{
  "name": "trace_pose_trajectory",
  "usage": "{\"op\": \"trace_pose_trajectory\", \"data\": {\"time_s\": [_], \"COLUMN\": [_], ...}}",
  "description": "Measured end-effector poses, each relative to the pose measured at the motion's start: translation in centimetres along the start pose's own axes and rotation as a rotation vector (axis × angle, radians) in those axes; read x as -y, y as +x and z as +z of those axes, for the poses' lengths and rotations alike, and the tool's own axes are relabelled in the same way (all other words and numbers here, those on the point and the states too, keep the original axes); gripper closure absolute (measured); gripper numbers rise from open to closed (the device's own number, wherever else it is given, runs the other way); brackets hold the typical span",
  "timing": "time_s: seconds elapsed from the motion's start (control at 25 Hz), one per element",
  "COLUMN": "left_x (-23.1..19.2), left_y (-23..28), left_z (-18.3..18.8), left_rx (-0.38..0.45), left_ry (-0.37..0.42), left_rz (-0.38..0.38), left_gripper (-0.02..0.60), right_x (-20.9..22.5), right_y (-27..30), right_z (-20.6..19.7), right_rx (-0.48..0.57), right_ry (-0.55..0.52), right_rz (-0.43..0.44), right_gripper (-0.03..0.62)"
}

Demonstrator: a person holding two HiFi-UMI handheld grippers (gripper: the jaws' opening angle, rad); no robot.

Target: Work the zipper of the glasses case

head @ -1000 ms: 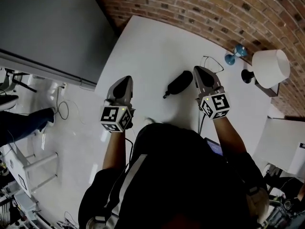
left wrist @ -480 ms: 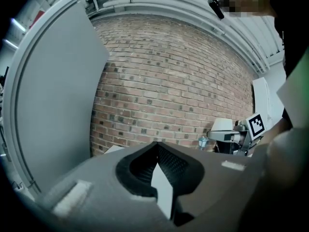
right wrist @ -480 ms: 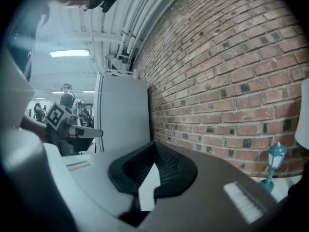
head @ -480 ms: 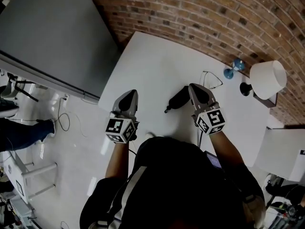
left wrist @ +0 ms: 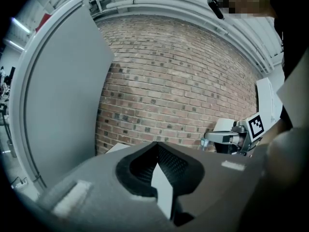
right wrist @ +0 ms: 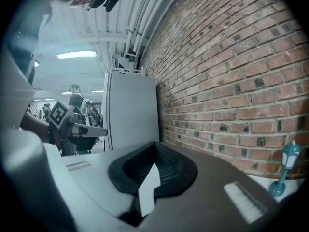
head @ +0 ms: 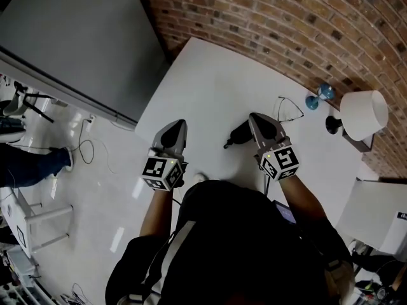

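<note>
Head view: slim black glasses case (head: 239,134) lies on the white desk (head: 210,75), just beside the right gripper (head: 255,118); left gripper (head: 179,126) stands apart; both pairs of fingers pressed together, empty; zipper apparently not yet gripped, so the whole task remains.

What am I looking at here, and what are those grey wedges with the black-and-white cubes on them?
There is no robot here. A person holds a two-jaw tool in each hand: the left hand-held gripper and the right hand-held gripper. The marker cubes are part of them. The head view looks down from the person's head, and each gripper view looks along that gripper's own jaws. Both pairs of jaws are closed with nothing between them, so nothing is held. On the white table are a black glasses case, close beside the right gripper, a pair of glasses, a small blue ornament and a white lamp.
</note>
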State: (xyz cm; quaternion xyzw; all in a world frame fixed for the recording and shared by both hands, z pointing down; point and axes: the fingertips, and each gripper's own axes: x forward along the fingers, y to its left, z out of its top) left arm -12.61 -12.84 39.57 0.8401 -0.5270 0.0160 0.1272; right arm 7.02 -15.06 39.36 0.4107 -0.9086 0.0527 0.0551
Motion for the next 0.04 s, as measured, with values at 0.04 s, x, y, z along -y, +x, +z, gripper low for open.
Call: {"op": "trace_pose_trajectory", "data": {"time_s": [0.04], "left_x": [-0.02], "left_y": [-0.02], "left_z": [-0.20], "left_rx": [-0.005], "left_ry": [0.000], "left_rz": [0.001], "left_gripper": [0.578], "right_x": [-0.11], "right_y": [0.14], "right_z": [-0.20], "right_rx": [-0.006], "right_ry": [-0.007], "right_rz": [0.005], "right_gripper": [0.591]}}
